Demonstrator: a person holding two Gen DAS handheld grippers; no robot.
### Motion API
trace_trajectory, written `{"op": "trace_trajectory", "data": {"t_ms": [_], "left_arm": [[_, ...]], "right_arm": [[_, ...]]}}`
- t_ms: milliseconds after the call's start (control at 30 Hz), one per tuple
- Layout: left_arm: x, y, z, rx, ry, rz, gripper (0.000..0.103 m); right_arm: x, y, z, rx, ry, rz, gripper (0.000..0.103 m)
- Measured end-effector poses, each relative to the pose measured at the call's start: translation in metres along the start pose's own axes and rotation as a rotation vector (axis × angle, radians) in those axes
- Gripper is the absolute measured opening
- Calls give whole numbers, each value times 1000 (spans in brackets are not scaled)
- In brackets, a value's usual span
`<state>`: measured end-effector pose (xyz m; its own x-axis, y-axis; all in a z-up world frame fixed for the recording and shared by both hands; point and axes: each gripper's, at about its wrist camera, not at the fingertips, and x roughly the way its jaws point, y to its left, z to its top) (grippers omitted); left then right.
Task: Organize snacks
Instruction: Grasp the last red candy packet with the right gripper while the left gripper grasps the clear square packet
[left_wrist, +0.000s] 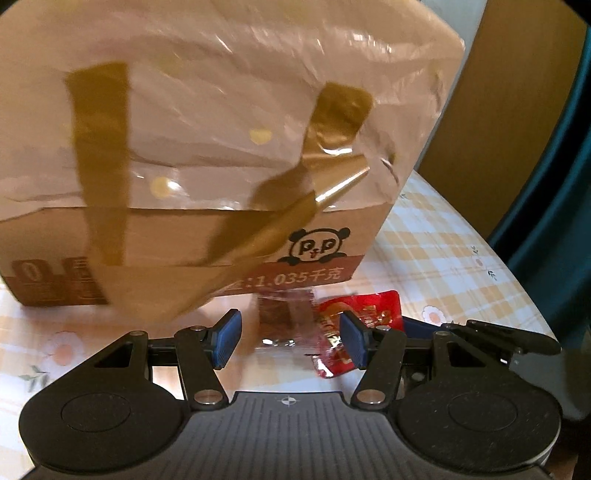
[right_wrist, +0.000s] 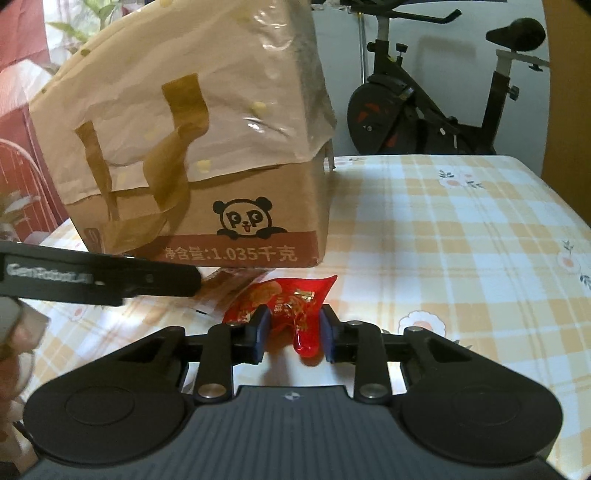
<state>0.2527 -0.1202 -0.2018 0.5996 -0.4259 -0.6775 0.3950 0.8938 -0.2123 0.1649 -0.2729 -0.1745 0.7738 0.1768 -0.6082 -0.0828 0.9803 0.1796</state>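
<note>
A cardboard box (left_wrist: 184, 236) with a panda logo stands on the table, with a beige plastic bag (left_wrist: 221, 92) draped over its top; it also shows in the right wrist view (right_wrist: 240, 221). A red snack packet (right_wrist: 291, 299) lies in front of the box. My right gripper (right_wrist: 291, 334) is open, its jaws either side of the packet's near end. A clear packet with a brown snack (left_wrist: 284, 314) lies beside the red packet (left_wrist: 373, 314). My left gripper (left_wrist: 290, 338) is open just in front of the brown snack.
The table has a yellow checked cloth (right_wrist: 461, 240) with flowers. An exercise bike (right_wrist: 424, 103) stands behind the table. The left gripper's arm (right_wrist: 99, 277) reaches in from the left of the right wrist view. A brown panel (left_wrist: 509, 110) stands at the back right.
</note>
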Motion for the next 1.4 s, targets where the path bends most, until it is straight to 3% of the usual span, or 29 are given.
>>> {"op": "trace_trajectory", "data": {"t_ms": [300,367,400,467,767,1033,1400], "left_arm": [[23,-7,-5,49,24,50,62],[21,-5,-6,51,15,45,55],[20,-4,-6,53,13,45,47],[18,-5,-9,81,12,58,47],[-7,8,-29,43,-2,100,46],[-39,18,-35,1,-77,98,46],[-76,25,-38,-35,-131,72,46]], "right_arm": [[0,-2,-1,14,-5,3,31],[0,-1,-1,9,-5,2,31],[1,-1,-2,9,-5,3,31],[1,-1,-2,4,-5,3,31],[-2,-4,-2,35,-23,38,29],[-2,2,-3,-1,-25,23,28],[1,-6,6,82,14,43,37]]}}
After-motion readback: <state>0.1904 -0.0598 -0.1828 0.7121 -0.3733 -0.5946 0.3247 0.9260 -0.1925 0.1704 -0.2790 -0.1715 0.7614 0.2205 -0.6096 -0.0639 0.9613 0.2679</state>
